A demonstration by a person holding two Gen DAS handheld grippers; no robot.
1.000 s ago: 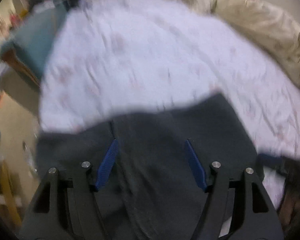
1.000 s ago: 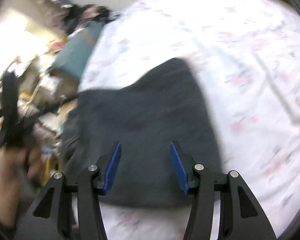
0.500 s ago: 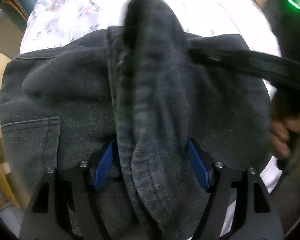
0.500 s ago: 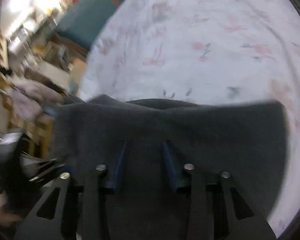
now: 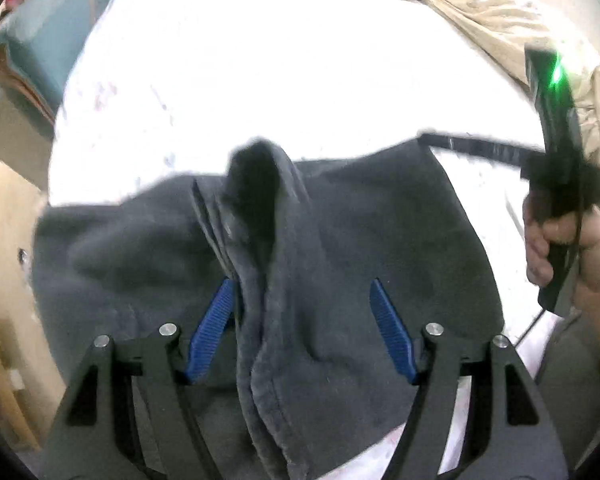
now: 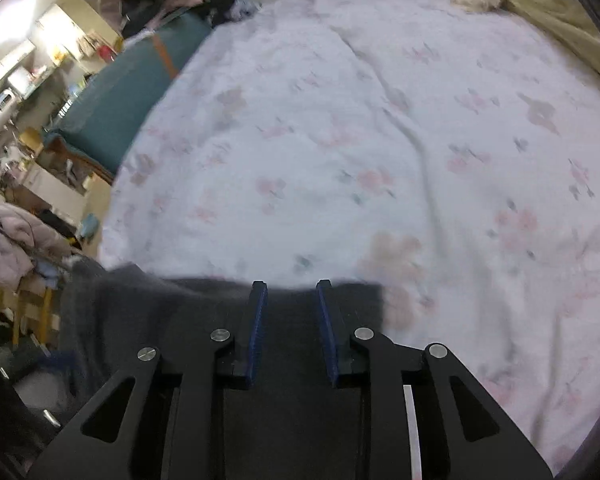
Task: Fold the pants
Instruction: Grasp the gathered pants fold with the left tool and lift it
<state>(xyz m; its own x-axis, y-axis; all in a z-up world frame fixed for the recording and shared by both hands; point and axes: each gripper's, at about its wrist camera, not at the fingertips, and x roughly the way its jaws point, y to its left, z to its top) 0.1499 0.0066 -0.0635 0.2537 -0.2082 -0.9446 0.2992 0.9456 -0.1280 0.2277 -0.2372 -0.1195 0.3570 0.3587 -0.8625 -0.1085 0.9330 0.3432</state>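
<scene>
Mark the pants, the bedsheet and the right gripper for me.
pants [image 5: 380, 240], left wrist view, flat dark panel right of the raised ridge.
bedsheet [image 6: 380, 140], right wrist view, bare floral middle.
right gripper [image 6: 291, 288], right wrist view, midway between the blue fingertips.

One pair of dark grey pants [image 5: 364, 248] is lying across the middle of the left wrist view, and the same single pair [image 6: 204, 320] is showing at the lower left of the right wrist view. One floral bedsheet [image 6: 380, 152] is filling the centre of that view. One beige blanket [image 5: 484, 20] is bunching at the upper right of the left wrist view. One teal cushion [image 6: 124, 100] is sitting at the upper left of the right wrist view. Two grippers are appearing: the left gripper [image 5: 300, 316] and the right gripper [image 6: 290, 312], each showing two blue pads. One hand [image 5: 568, 240] is showing at the right edge of the left wrist view.
</scene>
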